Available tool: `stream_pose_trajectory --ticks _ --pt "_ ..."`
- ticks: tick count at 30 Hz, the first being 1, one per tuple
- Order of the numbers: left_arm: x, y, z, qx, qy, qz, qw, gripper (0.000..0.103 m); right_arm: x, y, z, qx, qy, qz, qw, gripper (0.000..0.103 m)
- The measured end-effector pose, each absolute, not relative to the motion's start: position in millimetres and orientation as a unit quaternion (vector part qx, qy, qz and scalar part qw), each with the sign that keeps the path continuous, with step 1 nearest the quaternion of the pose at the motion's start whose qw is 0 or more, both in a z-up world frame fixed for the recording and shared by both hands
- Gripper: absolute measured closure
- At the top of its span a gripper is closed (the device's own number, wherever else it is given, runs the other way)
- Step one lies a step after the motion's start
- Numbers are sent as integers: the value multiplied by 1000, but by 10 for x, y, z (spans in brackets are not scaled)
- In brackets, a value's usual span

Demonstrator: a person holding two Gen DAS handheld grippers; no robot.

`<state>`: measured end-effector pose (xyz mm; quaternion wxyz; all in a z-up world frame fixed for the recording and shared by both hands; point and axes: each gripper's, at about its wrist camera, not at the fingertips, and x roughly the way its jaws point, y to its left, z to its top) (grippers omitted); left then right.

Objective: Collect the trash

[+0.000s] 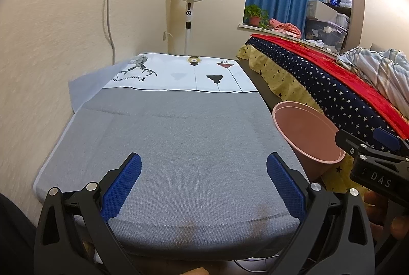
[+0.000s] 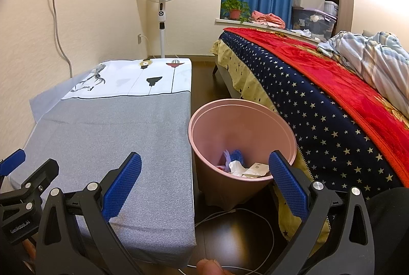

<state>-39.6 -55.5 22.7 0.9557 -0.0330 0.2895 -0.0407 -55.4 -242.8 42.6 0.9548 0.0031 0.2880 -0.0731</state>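
Apparently little left to gather: both tongs spread and empty, left tongs over the bare grey desk, right tongs nearer the pink bin, standing upright on the floor between desk and bed. Crumpled trash inside, partly hidden behind rim and finger; individual pieces hard to make out.

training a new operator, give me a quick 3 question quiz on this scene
1. True or false: the pink bin holds trash.
2. The bin stands between the grey table and what? A) fan B) bed C) shelf
3. Fill in: both the left gripper and right gripper are ____ and hold nothing.

Key: 1 true; 2 B, the bed; 3 open.
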Motion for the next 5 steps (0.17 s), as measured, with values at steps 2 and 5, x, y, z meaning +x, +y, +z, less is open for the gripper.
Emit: stream_pose_trajectory --ticks 2,5 --pt "-398 -544 223 -33 290 -40 956 8 -553 -2427 426 3 288 -73 955 5" --pt "-378 -550 208 -34 292 -40 955 8 -551 -2423 425 3 288 -73 955 5"
